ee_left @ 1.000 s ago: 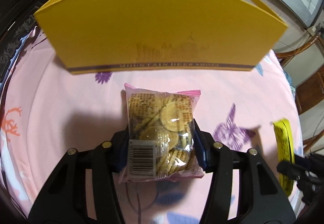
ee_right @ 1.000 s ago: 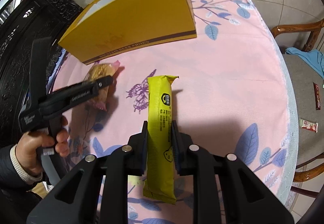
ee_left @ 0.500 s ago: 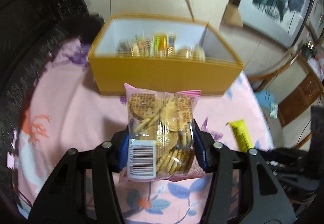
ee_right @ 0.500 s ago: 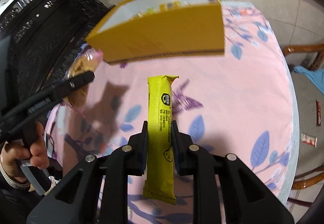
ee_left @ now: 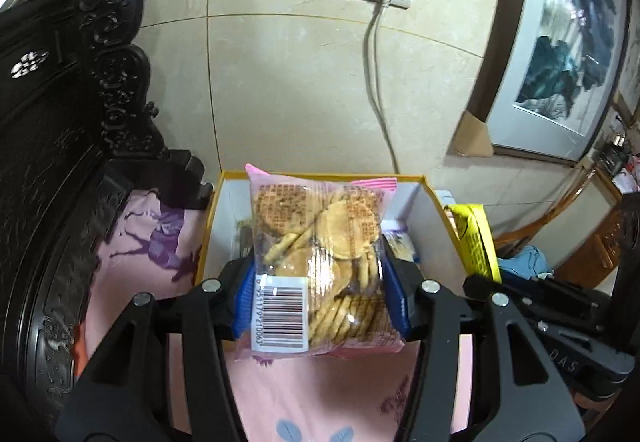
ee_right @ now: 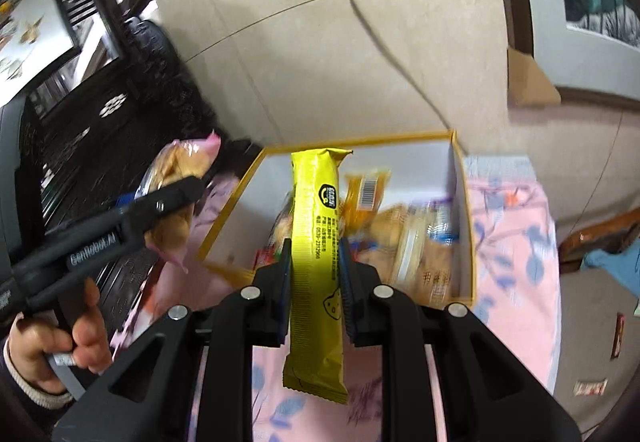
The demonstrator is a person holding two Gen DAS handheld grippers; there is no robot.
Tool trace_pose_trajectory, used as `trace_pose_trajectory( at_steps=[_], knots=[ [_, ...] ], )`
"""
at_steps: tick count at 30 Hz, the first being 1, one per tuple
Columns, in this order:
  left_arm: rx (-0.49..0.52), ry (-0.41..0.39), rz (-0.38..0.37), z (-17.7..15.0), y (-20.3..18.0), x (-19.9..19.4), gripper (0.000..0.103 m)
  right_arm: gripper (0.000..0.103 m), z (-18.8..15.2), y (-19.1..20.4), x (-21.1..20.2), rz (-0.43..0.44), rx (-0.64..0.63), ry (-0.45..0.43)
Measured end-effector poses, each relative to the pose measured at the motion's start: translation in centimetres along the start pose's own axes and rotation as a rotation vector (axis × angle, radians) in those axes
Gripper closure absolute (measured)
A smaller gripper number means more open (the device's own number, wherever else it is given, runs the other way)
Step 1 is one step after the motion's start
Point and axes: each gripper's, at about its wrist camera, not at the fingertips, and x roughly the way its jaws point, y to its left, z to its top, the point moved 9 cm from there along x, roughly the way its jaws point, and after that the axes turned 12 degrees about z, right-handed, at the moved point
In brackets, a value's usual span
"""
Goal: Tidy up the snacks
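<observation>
Clamping a clear, pink-edged plastic packet of round biscuits (ee_left: 320,262) by its two long sides, the left gripper (ee_left: 320,294) is holding it raised in front of the open yellow cardboard box with white inner walls (ee_left: 424,202). The right gripper (ee_right: 314,282) is pinching a long yellow foil-wrapped snack bar (ee_right: 316,242) at mid-length, its jaws set narrow on the wrapper, the bar's far end hanging over the box opening.

Several wrapped snacks (ee_right: 404,238) are already lying inside the box, so the sorting appears well along; judging by the poses, these two packets are yet to be let go into it. Two small wrappers (ee_right: 590,388) are lying on the floor to the right, which may also need collecting.

The pink floral cloth on the tabletop (ee_left: 132,242) is showing around the box. Motion blur is smearing the box contents in the right wrist view, so their kinds are hard to make out, and the biscuit packet is hiding most of the interior in the left wrist view.
</observation>
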Motion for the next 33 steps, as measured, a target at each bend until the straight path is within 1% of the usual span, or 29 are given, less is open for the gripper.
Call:
trace_pose_trajectory(
  at_steps=[4,8,12,16,17,18,19,20,21,22,24,25,26,29,33],
  knots=[
    [0.008,0.038,0.022,0.6,-0.1,3.2,0.049,0.082,1.0,-1.6,2.5,-0.041,0.013,0.035],
    [0.016,0.079,0.035,0.1,-0.2,5.7,0.049,0.082,0.8,-3.3,4.5,-0.074,0.034,0.071],
    [0.016,0.106,0.042,-0.5,-0.1,7.3,0.049,0.082,0.7,-4.5,6.0,-0.097,0.063,0.094],
    [0.017,0.127,0.050,-1.0,0.2,8.3,0.049,0.080,0.1,-4.6,7.1,-0.117,0.056,0.126],
    [0.016,0.133,0.053,-1.1,0.3,8.5,0.045,0.072,0.0,-4.6,7.2,-0.120,0.058,0.134],
    [0.015,0.134,0.054,-1.2,0.4,8.5,0.024,0.049,-0.1,-4.6,7.3,-0.134,0.063,0.141],
    [0.013,0.132,0.068,-1.1,0.6,8.4,0.011,0.035,-0.1,-4.6,7.2,-0.153,0.065,0.137],
    [-0.001,0.113,0.107,-0.9,1.2,8.0,0.002,0.012,-0.1,-4.7,6.8,-0.201,0.062,0.133],
    [-0.006,0.102,0.118,-0.8,1.5,7.7,0.002,0.001,-0.1,-4.7,6.3,-0.221,0.066,0.122],
    [-0.005,0.103,0.113,-0.7,1.7,7.4,0.002,0.001,0.0,-4.6,6.1,-0.220,0.071,0.109],
    [-0.002,0.121,0.096,-0.8,1.7,7.1,0.002,0.001,-0.6,-4.4,5.7,-0.223,0.076,0.142],
    [-0.006,0.121,0.099,-0.8,1.9,6.8,0.002,0.001,-0.9,-4.3,5.6,-0.235,0.072,0.167],
    [-0.009,0.117,0.102,-0.7,2.0,6.5,0.002,0.001,-1.0,-4.3,5.4,-0.244,0.066,0.175],
    [-0.007,0.108,0.102,-0.6,2.1,5.6,0.002,0.001,-1.2,-3.9,4.7,-0.257,0.048,0.170],
    [0.001,0.100,0.103,-0.7,1.9,4.7,0.002,0.001,-2.0,-3.7,4.0,-0.260,0.063,0.173]
  ],
)
